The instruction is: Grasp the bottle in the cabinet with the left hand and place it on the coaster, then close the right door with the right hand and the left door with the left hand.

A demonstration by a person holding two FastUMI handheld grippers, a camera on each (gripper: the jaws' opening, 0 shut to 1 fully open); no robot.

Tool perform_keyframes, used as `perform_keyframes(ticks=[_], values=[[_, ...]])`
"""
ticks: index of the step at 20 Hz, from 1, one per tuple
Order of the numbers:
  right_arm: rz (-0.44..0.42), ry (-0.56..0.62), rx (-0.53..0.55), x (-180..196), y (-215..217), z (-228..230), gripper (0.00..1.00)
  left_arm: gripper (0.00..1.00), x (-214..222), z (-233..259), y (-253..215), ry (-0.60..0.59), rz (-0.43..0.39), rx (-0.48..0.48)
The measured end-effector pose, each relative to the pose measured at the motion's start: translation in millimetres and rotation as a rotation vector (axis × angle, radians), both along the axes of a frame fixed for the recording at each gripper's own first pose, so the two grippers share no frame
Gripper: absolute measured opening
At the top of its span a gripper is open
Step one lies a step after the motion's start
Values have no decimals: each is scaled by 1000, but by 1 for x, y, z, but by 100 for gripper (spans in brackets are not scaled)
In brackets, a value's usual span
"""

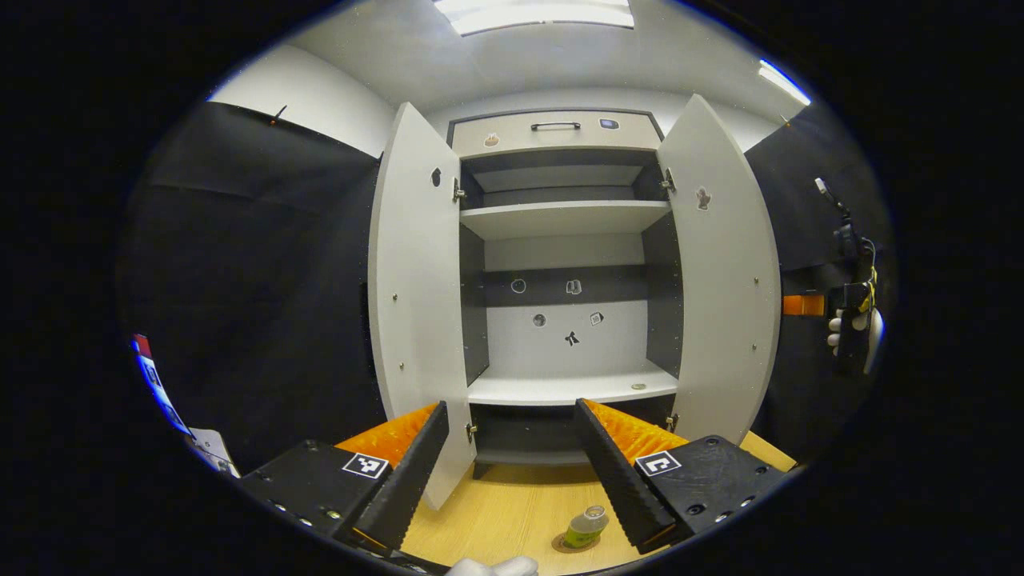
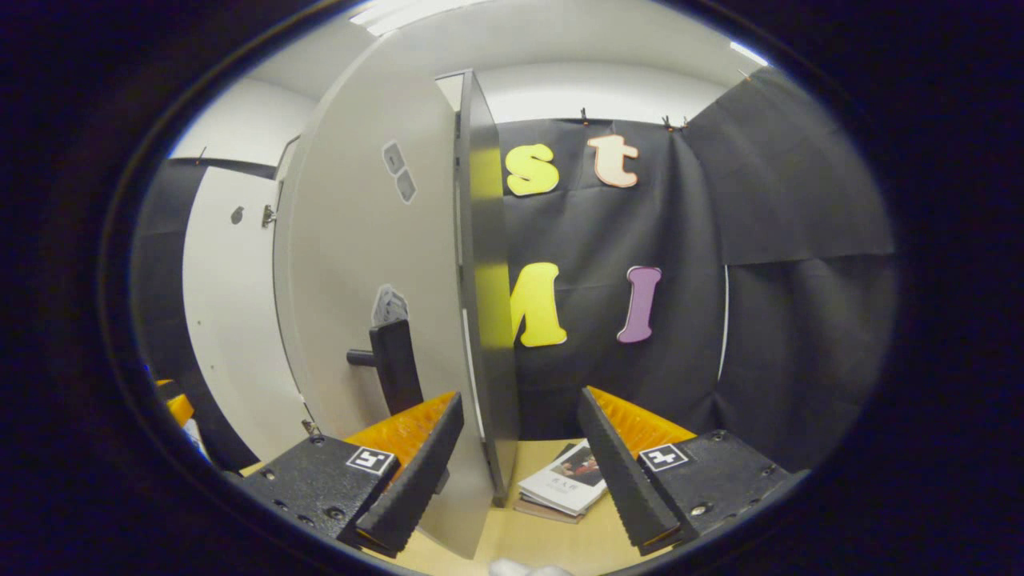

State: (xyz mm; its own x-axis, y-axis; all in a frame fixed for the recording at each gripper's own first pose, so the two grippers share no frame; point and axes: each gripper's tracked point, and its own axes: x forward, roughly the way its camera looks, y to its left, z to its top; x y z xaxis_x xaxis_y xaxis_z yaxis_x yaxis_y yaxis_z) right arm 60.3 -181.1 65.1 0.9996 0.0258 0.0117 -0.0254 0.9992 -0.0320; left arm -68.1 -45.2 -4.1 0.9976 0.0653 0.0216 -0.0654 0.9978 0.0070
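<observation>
Near front edge of table, bottle standing on coaster. Left gripper gaping wide, empty. Right gripper wide, straddling right door edge; closing push judged next.

The bottle stands low in the left gripper view, just right of centre: small, with greenish contents and a clear cap, upright on the round brown coaster on the pale wooden tabletop. Above it, mid-frame, the white cabinet stands open. Its left door and right door both swing wide toward the viewer. In the right gripper view the right door fills the centre-left, edge-on, with a dark handle.
</observation>
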Motion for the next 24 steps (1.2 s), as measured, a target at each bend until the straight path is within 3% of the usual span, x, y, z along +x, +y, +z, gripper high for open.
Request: perform_keyframes(ticks=[10, 15, 19, 24], values=[[-52, 13, 4, -4, 62, -7, 93, 96, 23, -23, 24, 18, -105, -17], [0, 27, 3, 7, 114, -13, 96, 96, 31, -35, 42, 29, -114, -10], [127, 104, -4, 14, 162, -38, 94, 96, 34, -44, 54, 37, -114, 7], [175, 121, 7, 9, 185, -47, 96, 96, 38, -43, 62, 25, -124, -14]])
